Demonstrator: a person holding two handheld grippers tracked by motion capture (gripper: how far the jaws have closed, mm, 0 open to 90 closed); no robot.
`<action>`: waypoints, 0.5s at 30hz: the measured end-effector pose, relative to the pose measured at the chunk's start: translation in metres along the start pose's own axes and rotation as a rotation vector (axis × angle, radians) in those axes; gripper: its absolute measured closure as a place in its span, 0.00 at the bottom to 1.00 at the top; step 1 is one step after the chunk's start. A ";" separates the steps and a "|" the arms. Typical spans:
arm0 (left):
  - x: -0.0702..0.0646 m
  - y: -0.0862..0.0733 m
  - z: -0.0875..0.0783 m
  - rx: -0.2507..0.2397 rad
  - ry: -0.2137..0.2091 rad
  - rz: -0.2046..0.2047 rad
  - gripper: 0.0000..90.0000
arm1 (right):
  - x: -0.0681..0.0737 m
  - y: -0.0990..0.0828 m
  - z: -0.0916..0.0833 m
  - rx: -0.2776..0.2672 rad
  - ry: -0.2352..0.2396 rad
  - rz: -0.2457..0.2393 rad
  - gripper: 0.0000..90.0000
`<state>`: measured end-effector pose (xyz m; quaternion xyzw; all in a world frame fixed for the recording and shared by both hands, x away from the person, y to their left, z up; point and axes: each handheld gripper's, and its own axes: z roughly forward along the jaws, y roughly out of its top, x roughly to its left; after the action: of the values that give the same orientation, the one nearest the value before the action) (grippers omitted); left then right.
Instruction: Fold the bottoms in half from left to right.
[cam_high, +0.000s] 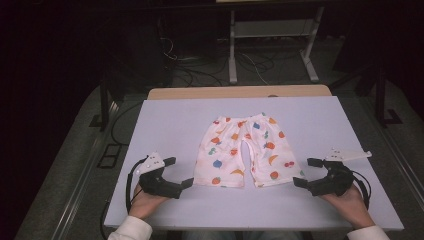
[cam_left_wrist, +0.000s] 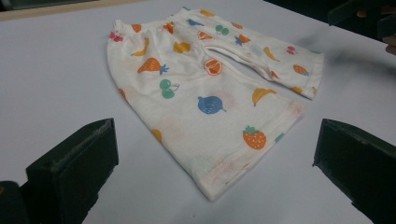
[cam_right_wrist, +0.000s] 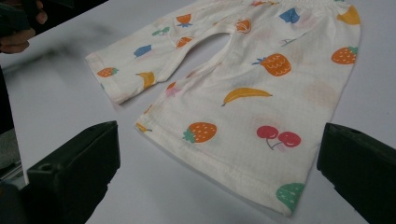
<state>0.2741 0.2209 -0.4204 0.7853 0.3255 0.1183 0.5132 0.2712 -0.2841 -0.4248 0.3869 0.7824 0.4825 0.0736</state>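
Both tongs released: left tongs (cam_high: 176, 171), right tongs (cam_high: 303, 172). Shorts (cam_high: 244, 150) lie flat on table (cam_high: 165, 120) between them, hems just ahead of each. Thin, limp cotton, likely light; pinch hem corners, expect sag.

shorts (cam_high: 245, 150): white, multicolour fruit print | table (cam_high: 165, 125): pale lilac | gripper (cam_high: 181, 172): black

shorts (cam_high: 246, 150) flat mid-table (cam_high: 165, 120) | left gripper (cam_high: 176, 172) left of hems | right gripper (cam_high: 306, 172) right
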 end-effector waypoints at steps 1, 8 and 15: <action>0.000 0.000 0.000 0.000 0.000 0.000 0.00 | 0.000 0.000 0.000 -0.001 0.002 0.001 0.00; 0.000 0.000 0.000 -0.002 0.004 0.000 0.00 | 0.000 0.000 -0.001 -0.001 0.003 0.002 0.00; 0.000 0.001 -0.001 -0.006 0.007 0.005 0.00 | 0.002 0.001 -0.001 -0.003 0.009 -0.006 0.00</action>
<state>0.2738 0.2210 -0.4196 0.7841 0.3250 0.1236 0.5141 0.2701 -0.2833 -0.4234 0.3819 0.7831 0.4855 0.0722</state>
